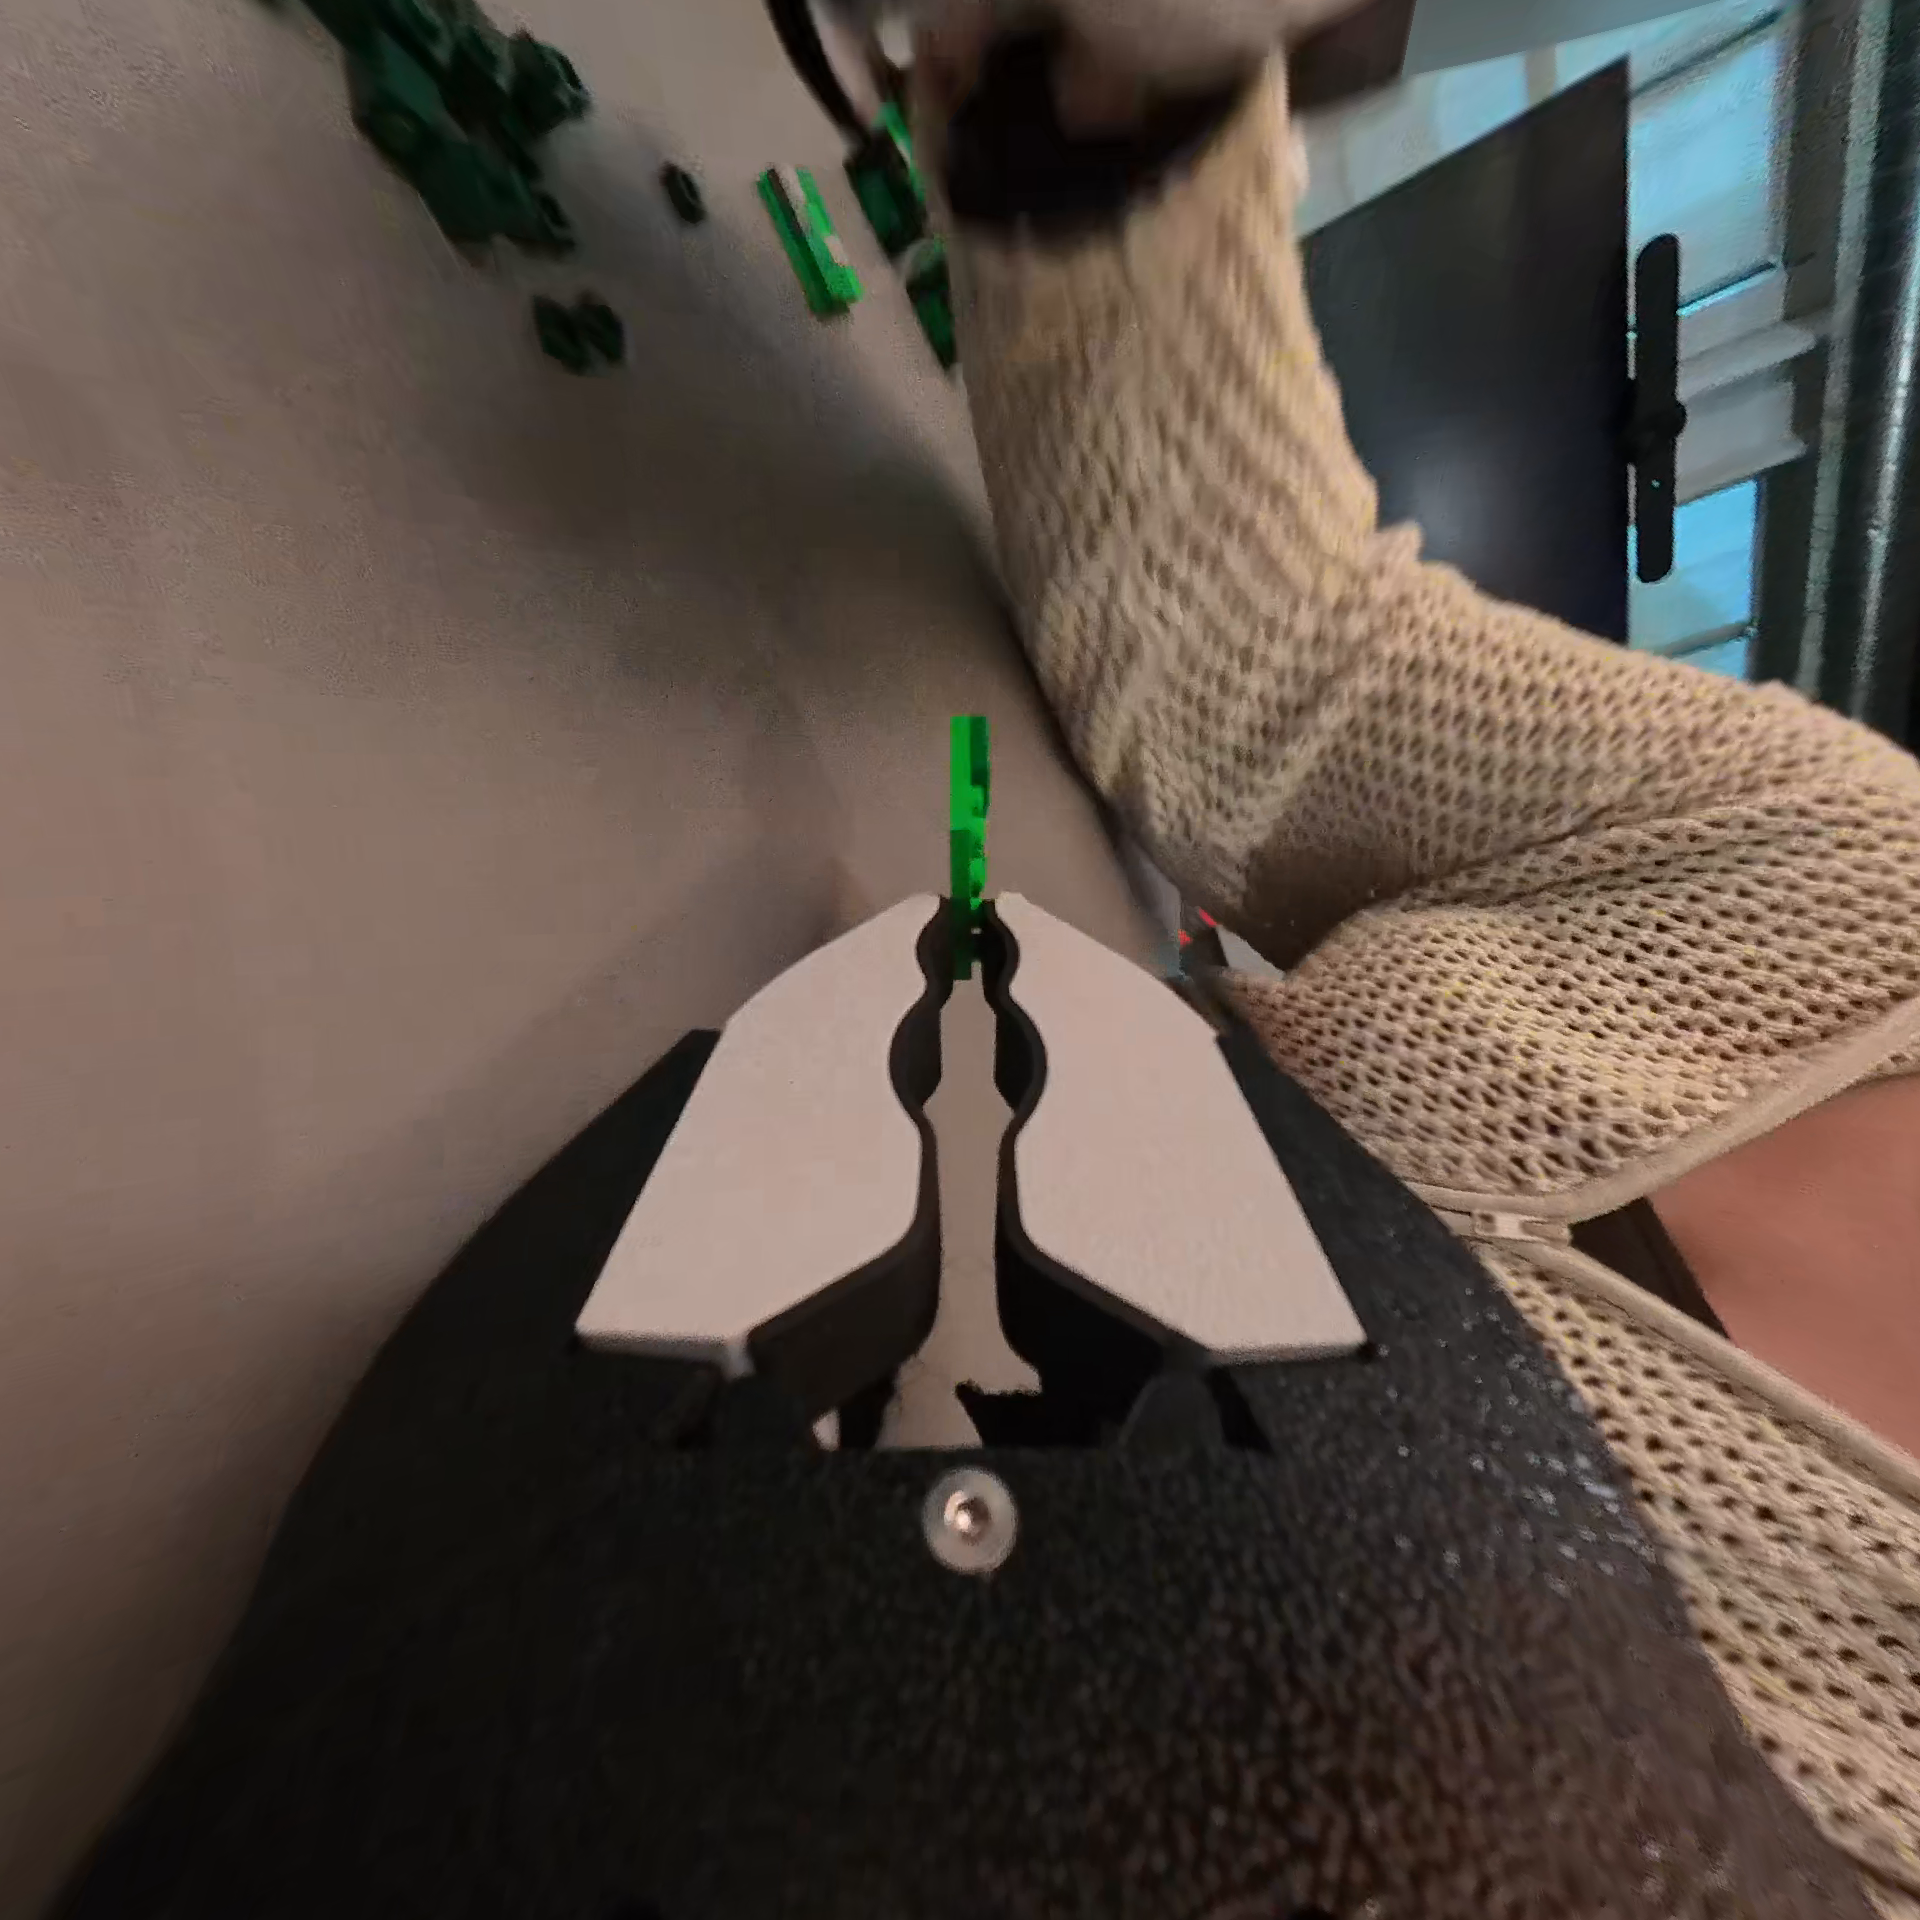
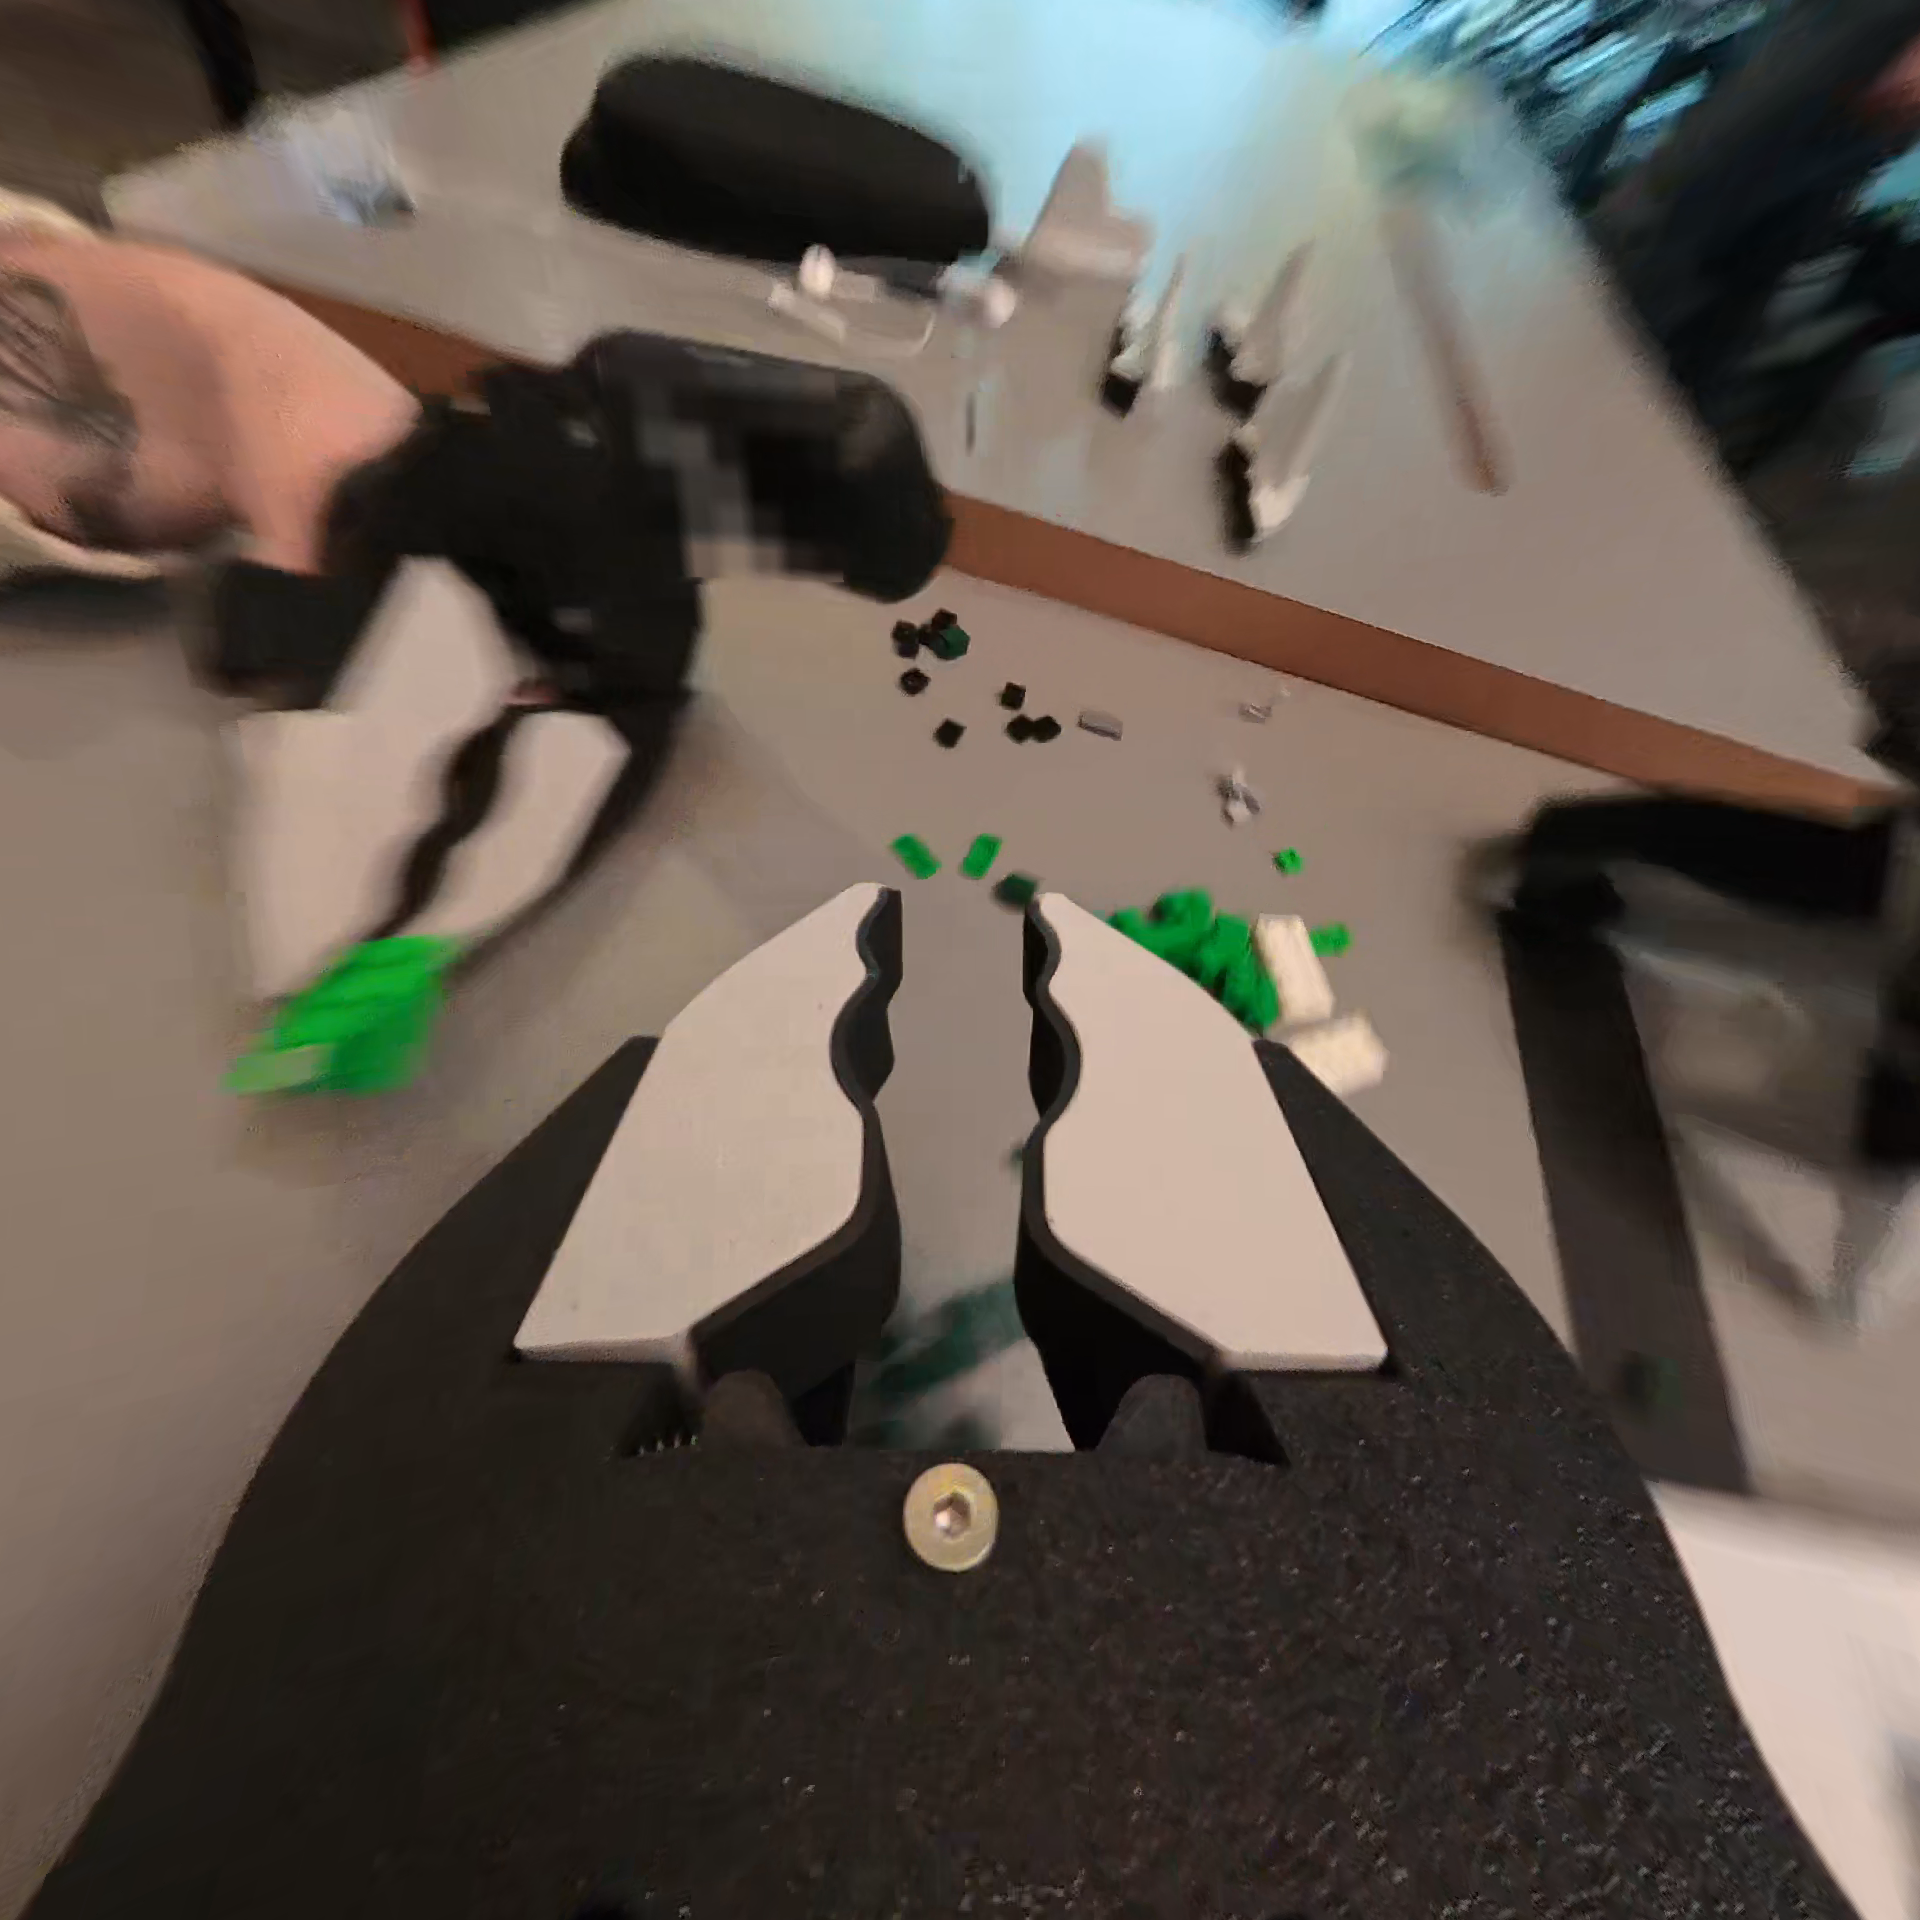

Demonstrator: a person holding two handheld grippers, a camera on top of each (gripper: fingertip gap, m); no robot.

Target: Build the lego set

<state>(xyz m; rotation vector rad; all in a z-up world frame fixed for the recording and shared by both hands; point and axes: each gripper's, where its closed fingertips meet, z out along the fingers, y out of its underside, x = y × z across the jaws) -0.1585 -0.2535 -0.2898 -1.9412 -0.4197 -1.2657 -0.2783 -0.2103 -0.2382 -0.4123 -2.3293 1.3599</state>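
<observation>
My left gripper [image 1: 968,914] is shut on a bright green lego plate [image 1: 968,805], held edge-on so it sticks out past the fingertips above the grey table [image 1: 312,623]. In the right wrist view the same left gripper [image 2: 416,935] shows at the left, blurred, with the green plate [image 2: 343,1018] in its tips. My right gripper [image 2: 961,909] is open and empty above the table. A heap of bright green bricks [image 2: 1205,956] with white bricks [image 2: 1299,977] lies just past its right finger. Small dark bricks [image 2: 966,686] lie farther off.
Dark green bricks [image 1: 457,114] and a bright green piece [image 1: 810,244] lie far off in the left wrist view. A knit sleeve [image 1: 1351,675] fills its right side. A second table [image 2: 1351,364] holds a black case [image 2: 769,166] behind the wooden edge [image 2: 1351,644]. Tip to tip, the grippers are about 12 centimetres apart.
</observation>
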